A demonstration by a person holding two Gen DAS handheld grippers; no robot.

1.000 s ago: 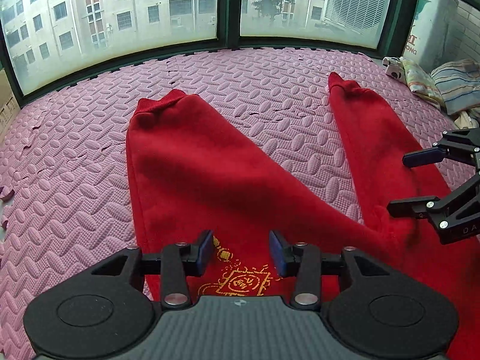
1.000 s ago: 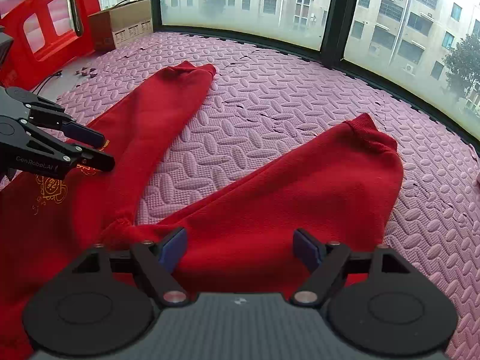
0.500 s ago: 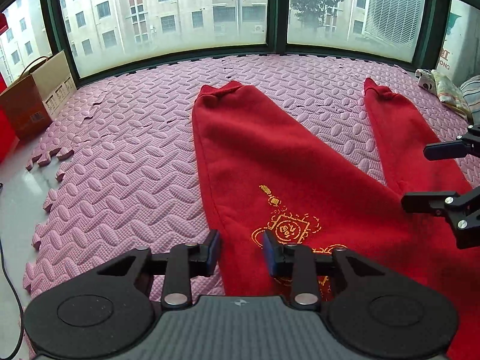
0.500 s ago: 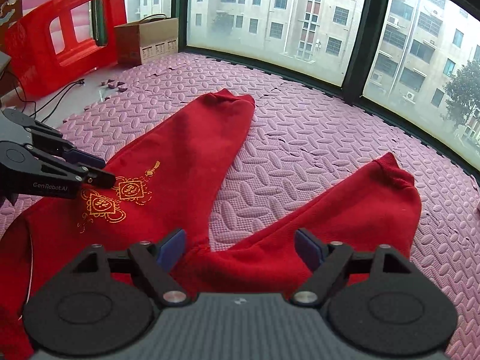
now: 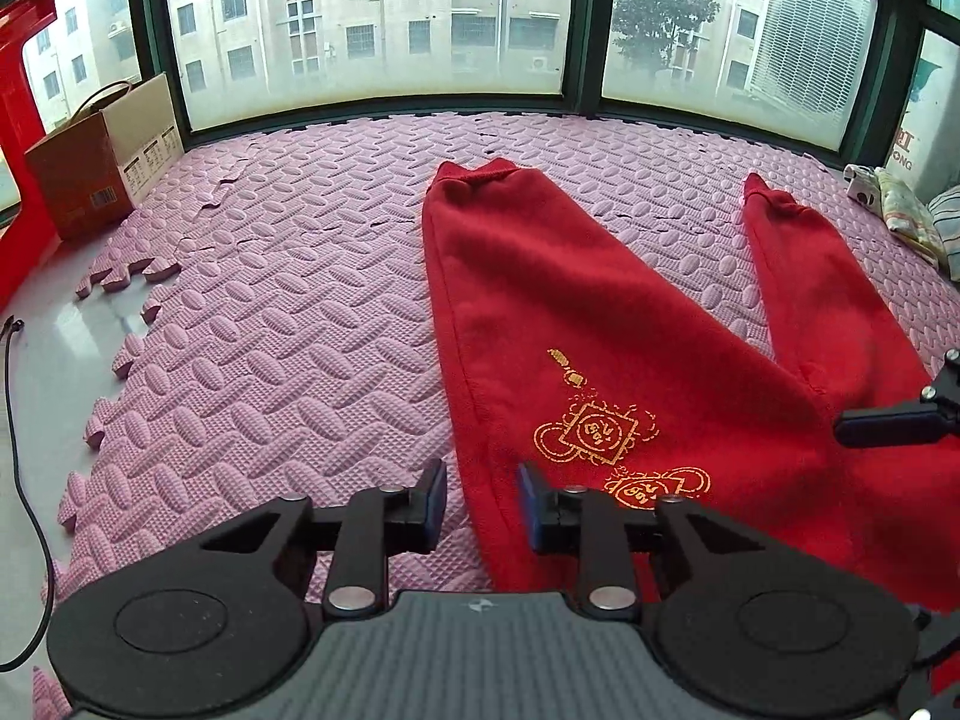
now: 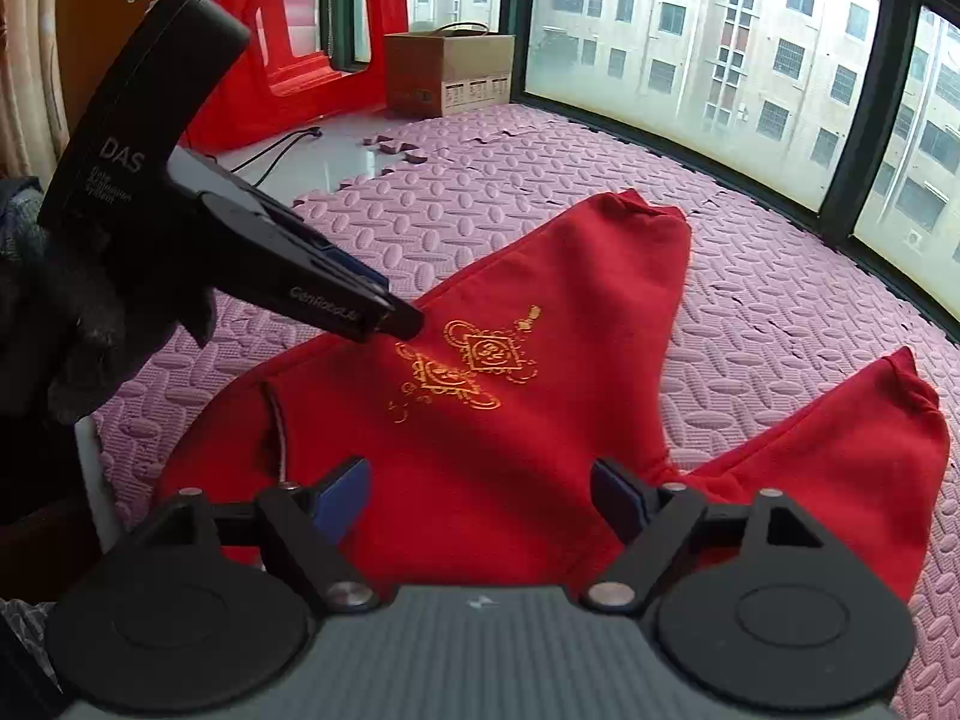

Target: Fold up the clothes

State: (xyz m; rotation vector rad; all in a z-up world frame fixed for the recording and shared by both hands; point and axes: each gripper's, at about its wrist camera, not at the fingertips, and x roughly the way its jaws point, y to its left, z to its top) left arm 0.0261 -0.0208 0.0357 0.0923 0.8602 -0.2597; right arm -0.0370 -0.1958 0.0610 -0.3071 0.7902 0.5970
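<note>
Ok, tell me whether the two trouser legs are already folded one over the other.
No. In the right wrist view the red trousers lie spread in a V, with bare pink foam mat between the two legs.

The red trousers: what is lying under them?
The red trousers lie spread on the pink foam mat, which shows all around them. Whether anything else lies beneath is hidden by the cloth.

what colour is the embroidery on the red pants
Gold, a knot-like emblem on the red pants leg; clearest in the right wrist view.
</note>
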